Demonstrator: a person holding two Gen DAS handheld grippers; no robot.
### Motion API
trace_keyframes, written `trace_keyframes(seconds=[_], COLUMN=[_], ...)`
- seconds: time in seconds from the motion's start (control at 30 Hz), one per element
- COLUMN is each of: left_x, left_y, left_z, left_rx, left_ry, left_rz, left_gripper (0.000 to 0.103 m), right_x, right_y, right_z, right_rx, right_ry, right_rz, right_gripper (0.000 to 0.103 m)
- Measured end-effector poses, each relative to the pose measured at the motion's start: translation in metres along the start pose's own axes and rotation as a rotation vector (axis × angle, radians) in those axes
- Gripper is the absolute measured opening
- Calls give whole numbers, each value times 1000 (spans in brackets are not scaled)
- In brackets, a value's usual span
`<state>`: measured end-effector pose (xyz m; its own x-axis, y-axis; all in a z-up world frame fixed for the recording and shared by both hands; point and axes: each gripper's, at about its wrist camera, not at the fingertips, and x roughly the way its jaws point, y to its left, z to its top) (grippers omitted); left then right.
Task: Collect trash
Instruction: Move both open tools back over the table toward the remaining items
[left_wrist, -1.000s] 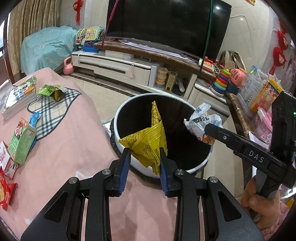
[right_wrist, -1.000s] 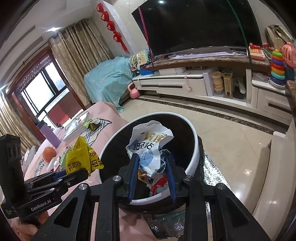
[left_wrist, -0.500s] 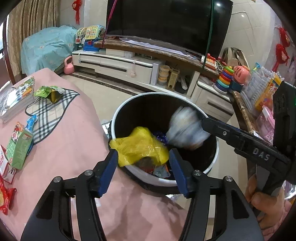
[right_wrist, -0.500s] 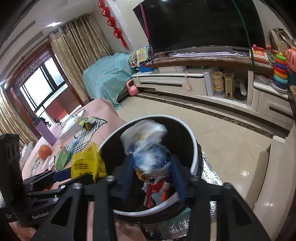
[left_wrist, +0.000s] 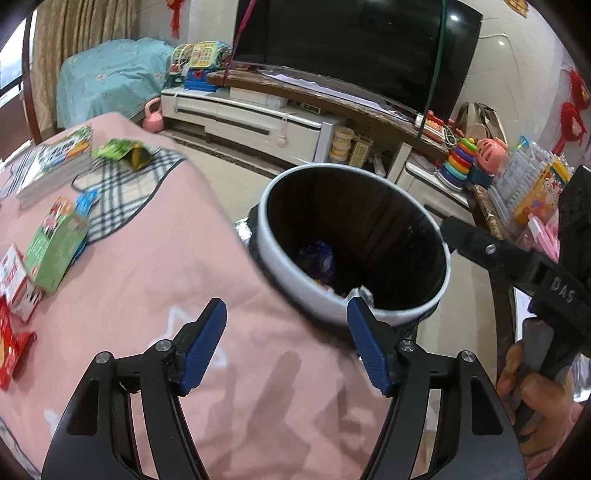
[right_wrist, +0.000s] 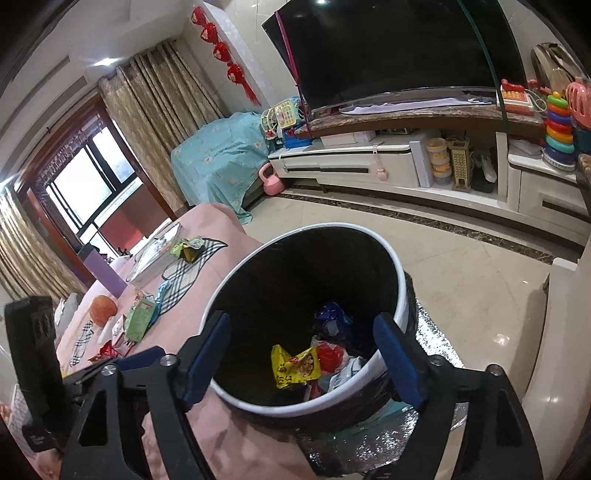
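A round trash bin with a white rim (left_wrist: 448, 266) (right_wrist: 400, 273) and black liner stands by the edge of a table with a pink cloth (left_wrist: 147, 288). Inside it lie a yellow snack wrapper (right_wrist: 293, 369), a red piece (right_wrist: 328, 354) and a blue wrapper (right_wrist: 330, 315) (left_wrist: 319, 258). My left gripper (left_wrist: 286, 347) is open and empty over the table edge, just short of the bin. My right gripper (right_wrist: 301, 358) is open and empty above the bin's near rim. The right gripper's black body (left_wrist: 517, 266) shows in the left wrist view beside the bin.
On the pink cloth lie a green carton (left_wrist: 55, 243), a red-white box (left_wrist: 16, 284), a red wrapper (left_wrist: 11, 350), a green-gold wrapper (left_wrist: 123, 151), a checked cloth (left_wrist: 122, 192) and books (left_wrist: 51, 162). A TV stand (right_wrist: 369, 162) and toys (left_wrist: 458, 158) stand behind the bin.
Both grippers opened and let go: the yellow wrapper and the white-blue bag fell into the bin. The left gripper has pulled back a little over the table.
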<state>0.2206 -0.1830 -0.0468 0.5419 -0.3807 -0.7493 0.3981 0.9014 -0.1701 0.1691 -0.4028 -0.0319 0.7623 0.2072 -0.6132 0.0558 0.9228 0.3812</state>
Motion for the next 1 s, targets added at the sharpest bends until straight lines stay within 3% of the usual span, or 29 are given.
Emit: trace_keyframes(seconds=[0.4,1.0], left_x=[-34,-87], left_y=[42,120], left_z=[-42,-102], left_rx=[-98,-254], left_ry=[-21,-78], left_rz=[38,125], left_gripper=[71,73], right_x=[-11,7], right_y=[30,91], right_z=[-21,-66], right_rx=[-9,-60], right_ry=[-10,83], right_rz=[50,134], right_gripper=[98,98])
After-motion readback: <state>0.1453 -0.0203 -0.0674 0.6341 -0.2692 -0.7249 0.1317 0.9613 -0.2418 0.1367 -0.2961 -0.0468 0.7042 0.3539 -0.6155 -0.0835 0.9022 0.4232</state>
